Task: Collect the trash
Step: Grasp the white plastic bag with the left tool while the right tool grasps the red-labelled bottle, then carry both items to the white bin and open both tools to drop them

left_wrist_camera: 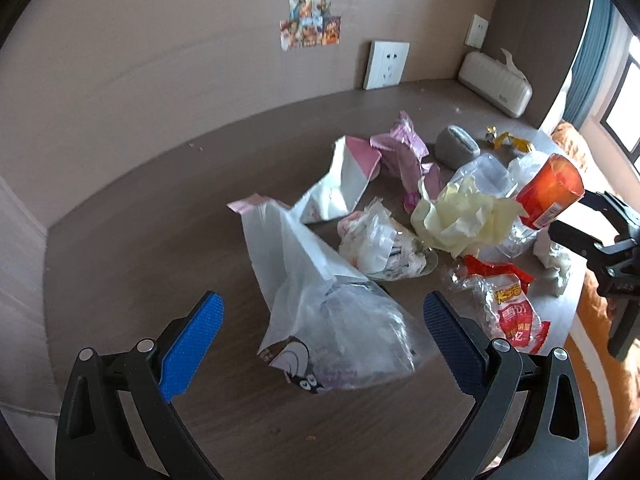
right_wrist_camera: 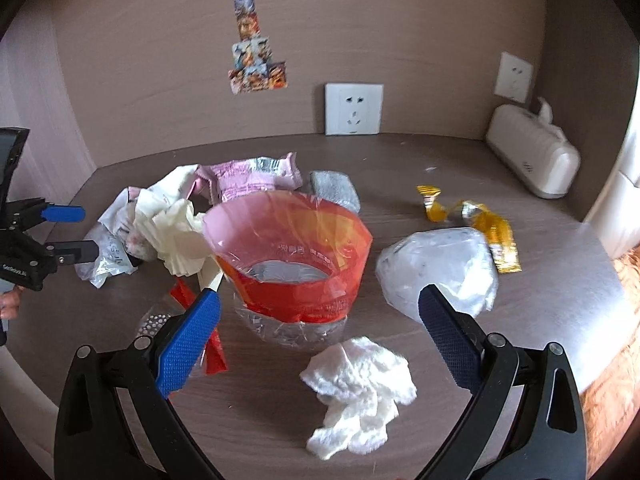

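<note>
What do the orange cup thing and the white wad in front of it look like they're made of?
Orange cup: thin clear plastic under a glossy printed film sleeve; you can see through it, and it crinkles. White wad: probably tissue paper; matte, soft, crumpled.

left gripper (left_wrist_camera: 322, 314): I had its jaws wide apart, empty
right gripper (right_wrist_camera: 318, 304): same, spread wide, holding nothing

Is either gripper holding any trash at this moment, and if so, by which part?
Nothing is held. The left gripper is open around the white plastic bag, pads not touching it. The right gripper is open, facing the orange cup.
</note>
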Demonstrator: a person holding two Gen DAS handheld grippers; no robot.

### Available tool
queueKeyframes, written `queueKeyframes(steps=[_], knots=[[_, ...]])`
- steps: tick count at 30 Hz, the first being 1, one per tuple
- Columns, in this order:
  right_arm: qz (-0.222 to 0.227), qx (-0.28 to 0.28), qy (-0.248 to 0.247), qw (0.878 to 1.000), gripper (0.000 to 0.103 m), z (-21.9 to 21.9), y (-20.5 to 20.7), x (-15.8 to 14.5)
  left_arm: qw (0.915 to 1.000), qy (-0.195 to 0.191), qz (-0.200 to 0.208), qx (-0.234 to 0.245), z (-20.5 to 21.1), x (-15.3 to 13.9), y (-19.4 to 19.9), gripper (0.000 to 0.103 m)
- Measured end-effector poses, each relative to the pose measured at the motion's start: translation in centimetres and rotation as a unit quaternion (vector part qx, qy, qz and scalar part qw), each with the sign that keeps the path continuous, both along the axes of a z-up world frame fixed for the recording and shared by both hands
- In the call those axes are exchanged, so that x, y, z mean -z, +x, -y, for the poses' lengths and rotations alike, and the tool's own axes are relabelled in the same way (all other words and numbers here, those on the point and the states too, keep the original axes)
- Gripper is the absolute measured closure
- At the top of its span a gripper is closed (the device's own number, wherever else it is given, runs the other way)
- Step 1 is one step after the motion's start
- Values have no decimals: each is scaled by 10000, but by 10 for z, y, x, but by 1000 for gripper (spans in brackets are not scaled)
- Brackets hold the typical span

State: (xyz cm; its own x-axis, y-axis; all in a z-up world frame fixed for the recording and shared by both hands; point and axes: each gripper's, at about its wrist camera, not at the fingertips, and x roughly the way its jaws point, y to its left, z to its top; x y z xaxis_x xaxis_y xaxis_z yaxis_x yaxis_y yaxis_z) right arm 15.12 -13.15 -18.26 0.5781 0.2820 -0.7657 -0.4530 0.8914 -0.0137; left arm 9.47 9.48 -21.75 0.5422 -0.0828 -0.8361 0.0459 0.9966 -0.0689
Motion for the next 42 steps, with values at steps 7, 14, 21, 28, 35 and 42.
queueKeyframes(steps=[7,14,21,28,35,42], knots=[[-69,-510,31,9987,4,-11,16,13,9996,37,-173,218,3,19,7,24],[4,-725,105,9973,38,-20,13,11,9995,9,-55,304,2,13,5,38],[241,-670,445,9965,38,-22,10,-19,9997,-23,186,184,-7,-12,-4,41],[572,-498,726,9945,38,-12,-4,-69,9974,101,641,314,0,-66,-22,41],[928,71,657,9935,38,34,-35,-113,9887,-77,1066,1051,57,-109,-20,40],[1009,917,465,9896,38,103,-74,-124,9697,-352,1138,2131,150,-114,-9,41]])
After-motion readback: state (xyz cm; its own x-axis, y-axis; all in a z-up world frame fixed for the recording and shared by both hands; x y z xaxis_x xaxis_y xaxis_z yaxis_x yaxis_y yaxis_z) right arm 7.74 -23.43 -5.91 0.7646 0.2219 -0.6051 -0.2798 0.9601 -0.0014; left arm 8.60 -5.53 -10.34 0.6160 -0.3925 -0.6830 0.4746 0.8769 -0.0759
